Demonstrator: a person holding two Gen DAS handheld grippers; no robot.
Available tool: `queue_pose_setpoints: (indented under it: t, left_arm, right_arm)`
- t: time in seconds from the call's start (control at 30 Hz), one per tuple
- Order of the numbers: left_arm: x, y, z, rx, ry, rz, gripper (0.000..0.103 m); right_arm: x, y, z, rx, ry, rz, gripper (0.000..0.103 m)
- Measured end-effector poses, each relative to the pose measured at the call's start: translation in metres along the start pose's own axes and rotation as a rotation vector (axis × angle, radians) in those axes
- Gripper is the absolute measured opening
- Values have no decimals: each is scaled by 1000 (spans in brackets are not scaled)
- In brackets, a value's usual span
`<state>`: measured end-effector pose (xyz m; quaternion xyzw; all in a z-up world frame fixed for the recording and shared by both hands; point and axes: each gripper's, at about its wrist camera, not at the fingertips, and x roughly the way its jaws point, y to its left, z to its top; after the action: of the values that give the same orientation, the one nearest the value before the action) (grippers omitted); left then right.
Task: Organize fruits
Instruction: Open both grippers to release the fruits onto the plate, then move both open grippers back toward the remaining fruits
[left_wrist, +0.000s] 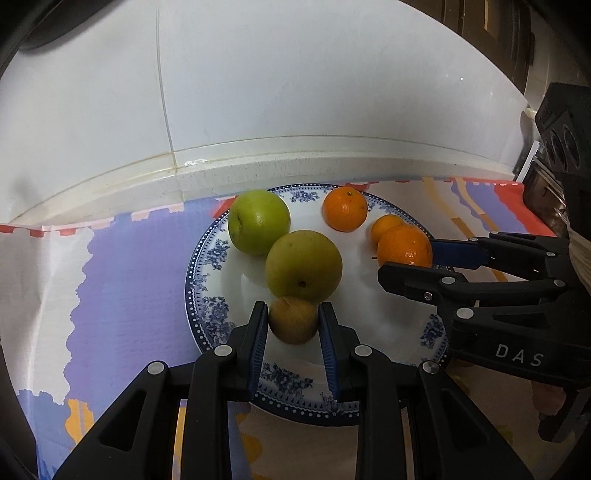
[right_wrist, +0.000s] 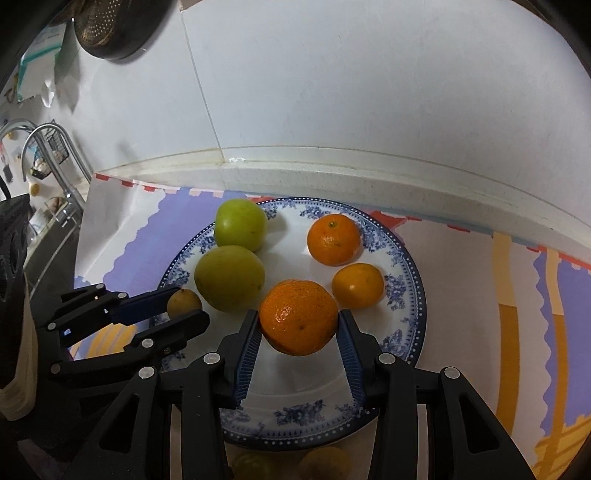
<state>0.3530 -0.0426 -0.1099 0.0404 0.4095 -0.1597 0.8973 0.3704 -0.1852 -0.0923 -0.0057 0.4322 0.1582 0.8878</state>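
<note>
White tiles are backing the counter (left_wrist: 122, 266), where a blue-rimmed plate (left_wrist: 207, 291) is sitting mid-frame. Left tool (left_wrist: 293, 317) is clamping a small brownish fruit (left_wrist: 293, 319); right tool (right_wrist: 298, 325) is clamping an orange (right_wrist: 298, 322).

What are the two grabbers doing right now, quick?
Left gripper: closed on the small brownish fruit over the plate.
Right gripper: closed on an orange above the same plate.

The right gripper (right_wrist: 298, 334) clamps a large orange (right_wrist: 298, 322) over the blue-patterned plate (right_wrist: 404, 266) — two green fruits (right_wrist: 229, 277) behind.
</note>
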Motion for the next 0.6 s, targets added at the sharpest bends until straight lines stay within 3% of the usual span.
queue_pose_setpoints:
  t: [0.1, 0.27, 0.6]
  left_arm:
    - [-3, 0, 1, 1, -1, 4, 41]
    - [-17, 1, 1, -13, -13, 8, 46]
    - [-75, -9, 1, 10, -125, 30, 60]
  right_arm:
    - [-1, -1, 0, 9, 7, -8, 44]
    - [-15, -2, -1, 18, -26, -22, 49]
    - [-66, 7, -12, 25, -119, -69, 49]
